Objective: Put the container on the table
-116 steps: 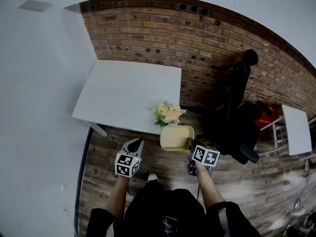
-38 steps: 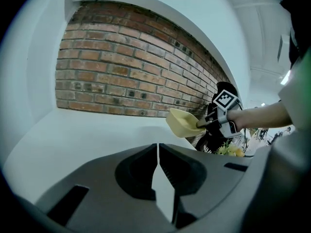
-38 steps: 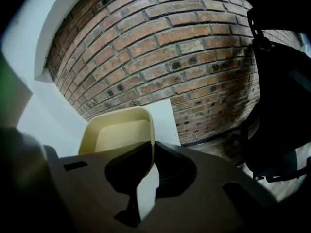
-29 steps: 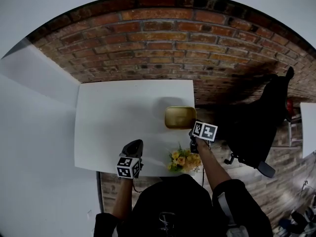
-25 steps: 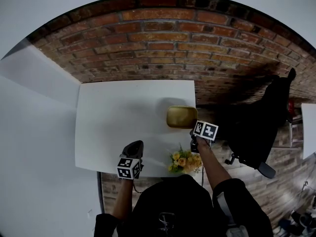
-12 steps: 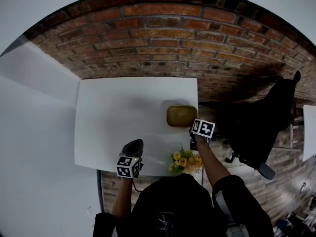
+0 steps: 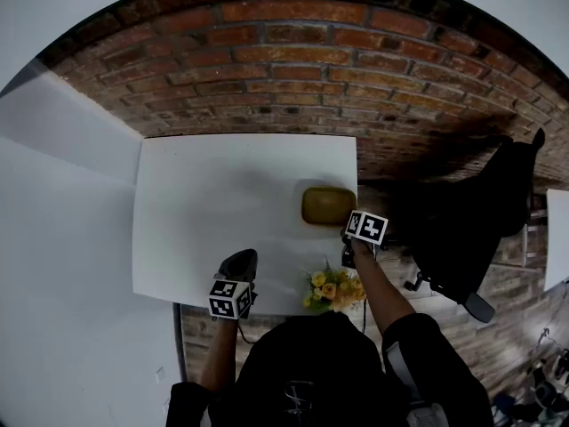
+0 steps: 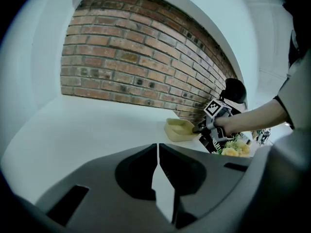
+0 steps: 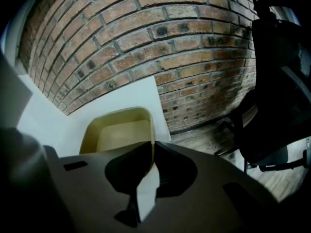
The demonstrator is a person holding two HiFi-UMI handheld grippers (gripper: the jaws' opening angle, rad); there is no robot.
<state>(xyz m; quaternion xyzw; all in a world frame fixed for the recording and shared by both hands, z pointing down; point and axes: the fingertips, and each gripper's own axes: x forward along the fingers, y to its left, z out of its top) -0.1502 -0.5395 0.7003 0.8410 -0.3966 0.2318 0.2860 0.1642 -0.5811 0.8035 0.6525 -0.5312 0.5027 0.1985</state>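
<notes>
A shallow yellow container (image 7: 327, 205) is at the right end of the white table (image 7: 213, 194), close to its right edge. Whether its base rests on the tabletop I cannot tell. My right gripper (image 7: 350, 224) is shut on the container's near right rim; in the right gripper view the jaws pinch the container (image 9: 121, 130) wall at the gripper (image 9: 151, 147). My left gripper (image 7: 240, 261) hovers over the table's front edge, shut and empty. The left gripper view shows the left gripper (image 8: 158, 152) with its jaws together, and beyond it the container (image 8: 179, 129) and the right gripper (image 8: 201, 129).
A bunch of yellow flowers (image 7: 331, 289) stands at the table's front right corner, just below my right arm. A black office chair (image 7: 480, 229) stands on the wooden floor to the right. A brick wall (image 7: 311, 69) runs behind the table.
I have come from the floor area up to the table. The container, held in the right gripper, has moved over the table's right end and sunk slightly. The left gripper stays shut.
</notes>
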